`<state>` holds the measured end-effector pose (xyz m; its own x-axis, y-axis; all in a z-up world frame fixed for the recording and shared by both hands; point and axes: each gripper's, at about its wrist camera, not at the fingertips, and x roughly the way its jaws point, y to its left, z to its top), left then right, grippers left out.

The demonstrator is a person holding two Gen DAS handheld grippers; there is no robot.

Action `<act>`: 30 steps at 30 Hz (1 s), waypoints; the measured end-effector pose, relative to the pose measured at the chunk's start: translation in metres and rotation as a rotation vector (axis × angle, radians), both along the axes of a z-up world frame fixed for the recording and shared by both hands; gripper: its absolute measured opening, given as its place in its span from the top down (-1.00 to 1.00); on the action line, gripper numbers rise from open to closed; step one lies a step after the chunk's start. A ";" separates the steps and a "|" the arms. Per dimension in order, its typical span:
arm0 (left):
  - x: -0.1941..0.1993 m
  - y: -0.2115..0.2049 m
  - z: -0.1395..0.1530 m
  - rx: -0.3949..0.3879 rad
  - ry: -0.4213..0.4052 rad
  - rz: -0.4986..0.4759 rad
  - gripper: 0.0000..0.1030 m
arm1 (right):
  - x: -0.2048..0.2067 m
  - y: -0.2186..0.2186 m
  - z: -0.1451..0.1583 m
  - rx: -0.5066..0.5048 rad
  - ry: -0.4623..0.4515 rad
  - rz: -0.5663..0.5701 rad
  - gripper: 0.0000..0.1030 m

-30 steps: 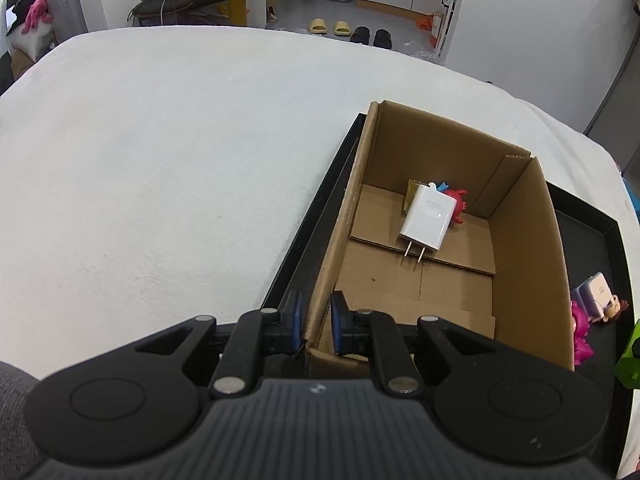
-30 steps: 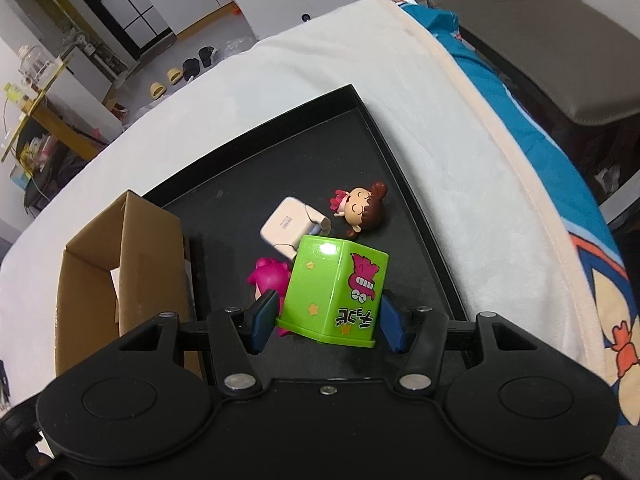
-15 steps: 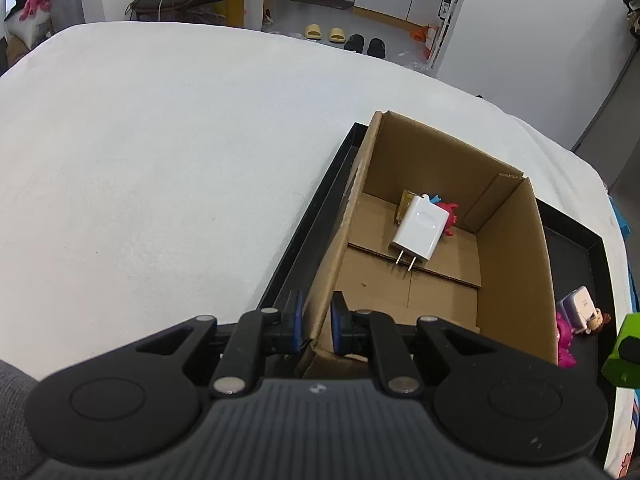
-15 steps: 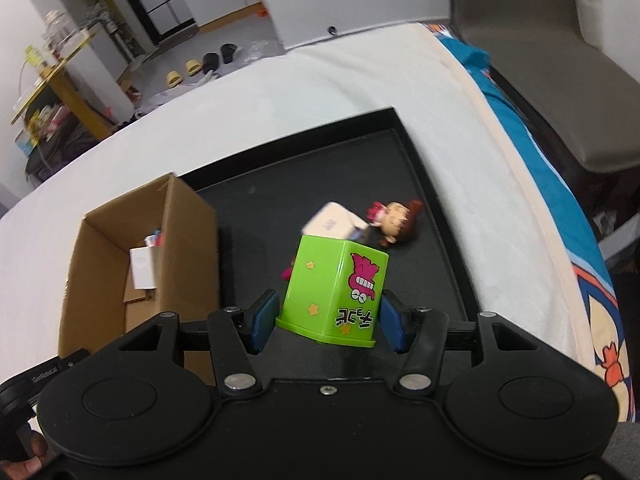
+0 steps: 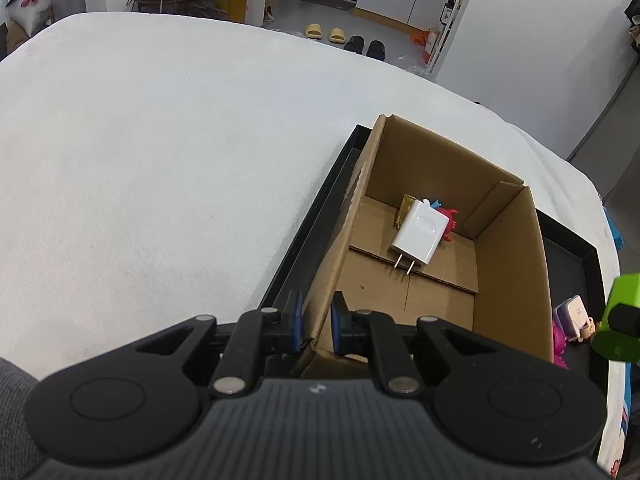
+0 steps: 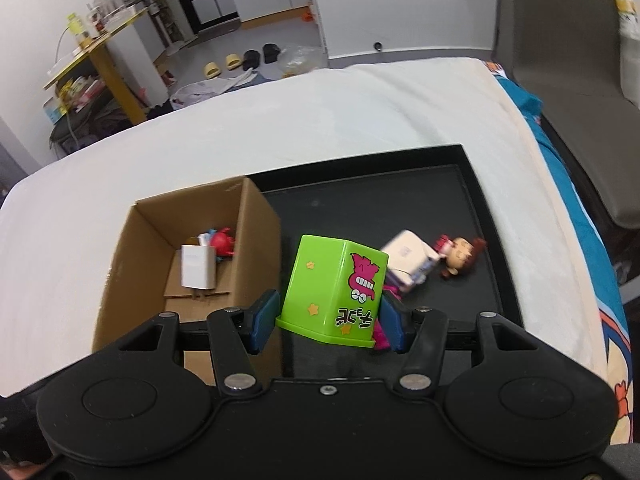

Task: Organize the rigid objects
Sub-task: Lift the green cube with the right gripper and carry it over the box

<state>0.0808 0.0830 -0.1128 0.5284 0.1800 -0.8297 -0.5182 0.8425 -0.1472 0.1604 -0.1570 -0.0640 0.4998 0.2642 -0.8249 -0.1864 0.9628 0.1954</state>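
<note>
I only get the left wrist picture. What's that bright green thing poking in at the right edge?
Observer: A green plastic box with a pink cartoon print, clamped between the jaws of the right gripper.
Visitor: Is it over the brown cardboard box yet?
Observer: Not yet, it seems. It looks to be above the black tray, just right of the carton's wall.
Visitor: What's left on that tray?
Observer: A brown-haired doll lies on its side next to a white pouch-like item, which is too blurred to identify.

Green cup (image 6: 334, 288), pink print; brown box (image 6: 256, 248).
</note>
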 end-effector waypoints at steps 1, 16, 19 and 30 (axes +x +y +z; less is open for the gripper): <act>0.000 0.000 0.000 -0.001 -0.001 -0.001 0.74 | 0.000 0.004 0.001 -0.002 -0.004 0.008 -0.03; -0.003 0.004 0.001 -0.030 -0.024 0.004 0.74 | -0.003 0.063 0.014 0.004 -0.017 0.157 -0.03; -0.003 0.005 0.001 -0.031 -0.025 0.005 0.74 | -0.004 0.073 0.013 -0.003 -0.015 0.178 -0.04; -0.004 0.008 0.000 -0.051 -0.031 0.011 0.73 | -0.010 0.111 0.014 -0.049 -0.030 0.280 -0.04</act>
<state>0.0765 0.0910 -0.1126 0.5525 0.1436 -0.8210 -0.5217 0.8278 -0.2063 0.1500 -0.0462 -0.0500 0.4369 0.3557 -0.8262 -0.4515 0.8811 0.1407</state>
